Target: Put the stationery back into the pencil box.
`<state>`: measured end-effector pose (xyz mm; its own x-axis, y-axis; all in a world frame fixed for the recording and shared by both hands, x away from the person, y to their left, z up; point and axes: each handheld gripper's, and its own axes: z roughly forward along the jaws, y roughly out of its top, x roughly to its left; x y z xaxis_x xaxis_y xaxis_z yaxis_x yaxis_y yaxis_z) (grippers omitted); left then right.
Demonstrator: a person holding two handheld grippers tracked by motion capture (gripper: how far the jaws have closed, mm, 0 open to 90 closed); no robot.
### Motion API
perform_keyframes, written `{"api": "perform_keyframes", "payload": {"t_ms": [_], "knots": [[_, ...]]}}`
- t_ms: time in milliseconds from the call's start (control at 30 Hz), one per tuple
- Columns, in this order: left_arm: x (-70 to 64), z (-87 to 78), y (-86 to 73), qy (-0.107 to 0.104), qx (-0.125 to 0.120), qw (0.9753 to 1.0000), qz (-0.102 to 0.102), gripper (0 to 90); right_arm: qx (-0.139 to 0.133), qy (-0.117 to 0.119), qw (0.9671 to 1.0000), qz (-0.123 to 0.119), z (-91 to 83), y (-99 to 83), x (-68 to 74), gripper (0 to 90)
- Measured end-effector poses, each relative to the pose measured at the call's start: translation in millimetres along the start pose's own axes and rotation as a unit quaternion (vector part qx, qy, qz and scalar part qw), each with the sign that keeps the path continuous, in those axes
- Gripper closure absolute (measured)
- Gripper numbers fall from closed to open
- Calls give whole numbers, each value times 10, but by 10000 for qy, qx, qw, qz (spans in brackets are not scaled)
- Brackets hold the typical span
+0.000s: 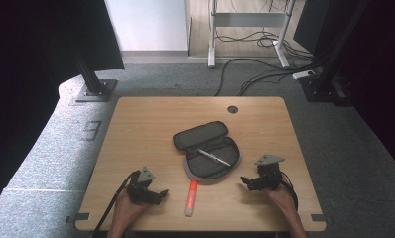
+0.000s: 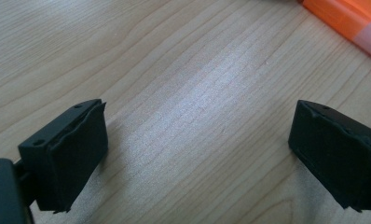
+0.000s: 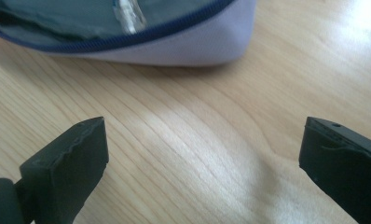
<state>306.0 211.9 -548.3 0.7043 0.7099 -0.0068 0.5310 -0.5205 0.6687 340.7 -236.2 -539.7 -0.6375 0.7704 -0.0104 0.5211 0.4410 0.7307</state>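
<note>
Both grippers rest on the worktop [image 1: 136, 124], fingers spread and empty; the orange marker [image 1: 191, 197] lies between them, just before the open pencil case [image 1: 210, 153]; probably packing comes next, left gripper [image 1: 158, 194] taking the marker while the right gripper [image 1: 245, 182] waits.

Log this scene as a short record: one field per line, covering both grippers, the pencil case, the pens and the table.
left gripper: open, holds nothing, low over the table
right gripper: open, holds nothing, jaws facing the case
pencil case: unzipped, lying open mid-table
silver pen: lying inside the open case
orange marker: flat on the table, outside the case, between the two grippers
table: light wood
</note>
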Motion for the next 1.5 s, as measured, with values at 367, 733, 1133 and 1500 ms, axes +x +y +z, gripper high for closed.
{"api": "perform_keyframes", "payload": {"t_ms": [367, 733, 1133, 1500], "knots": [[-4, -6, 12, 53, 20, 10000, -67, 59, 114, 40, 9999, 100, 108, -134, 7, 0], [-103, -83, 117, 239, 150, 9996, 59, 112, 112, 39, 9999, 97, 108, -134, 7, 0], [-293, -105, 290, -73, -13, 9998, 159, 139, 116, 40, 9999, 85, 115, -128, 6, 0], [-478, -32, 422, -292, -46, 9988, 385, 144, 115, 40, 9999, 85, 115, -128, 5, 0]]}}
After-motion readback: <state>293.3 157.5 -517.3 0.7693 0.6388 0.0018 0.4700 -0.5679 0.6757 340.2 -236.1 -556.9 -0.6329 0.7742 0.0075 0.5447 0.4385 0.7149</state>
